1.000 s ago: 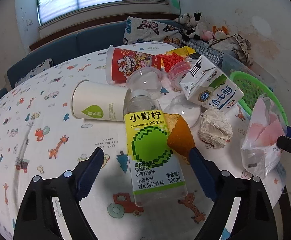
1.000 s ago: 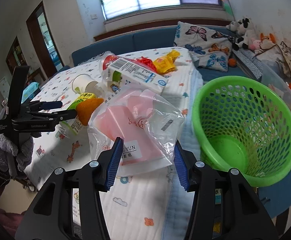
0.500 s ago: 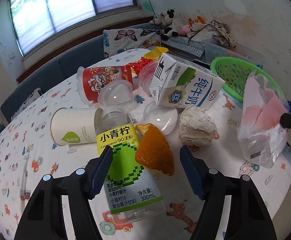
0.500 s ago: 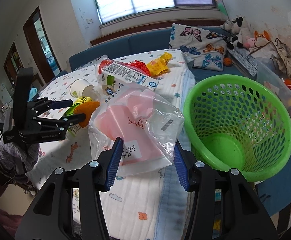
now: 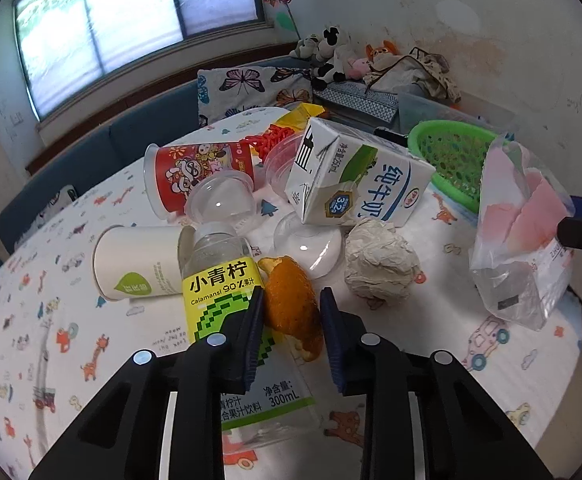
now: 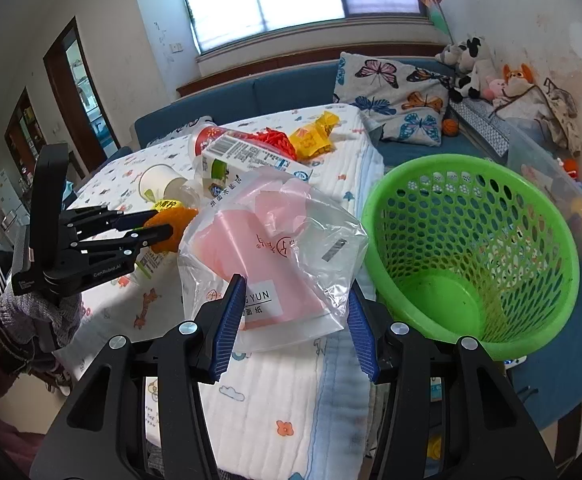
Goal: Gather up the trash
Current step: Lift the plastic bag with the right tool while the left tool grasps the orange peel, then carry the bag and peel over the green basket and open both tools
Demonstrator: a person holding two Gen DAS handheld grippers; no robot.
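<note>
My left gripper (image 5: 291, 308) is shut on an orange peel (image 5: 293, 304) that lies beside a lime juice bottle (image 5: 227, 296) on the table; it also shows in the right wrist view (image 6: 147, 226) gripping the peel (image 6: 171, 226). My right gripper (image 6: 293, 308) is shut on a clear plastic bag with pink tissue packs (image 6: 267, 248), held up above the table's edge just left of the green mesh basket (image 6: 471, 248). The bag (image 5: 523, 236) and the basket (image 5: 451, 152) also show at the right of the left wrist view.
On the cartoon-print tablecloth (image 5: 51, 312) lie a milk carton (image 5: 355, 180), a crumpled paper ball (image 5: 379, 264), a white paper cup (image 5: 135, 260), a red noodle cup (image 5: 199, 176), clear plastic lids (image 5: 223, 200) and yellow and red wrappers (image 6: 311, 136). A blue sofa with pillow and toys stands behind.
My left gripper has moved in on the orange peel and closed on it. My right gripper still holds the plastic bag and has shifted a little nearer the basket.
</note>
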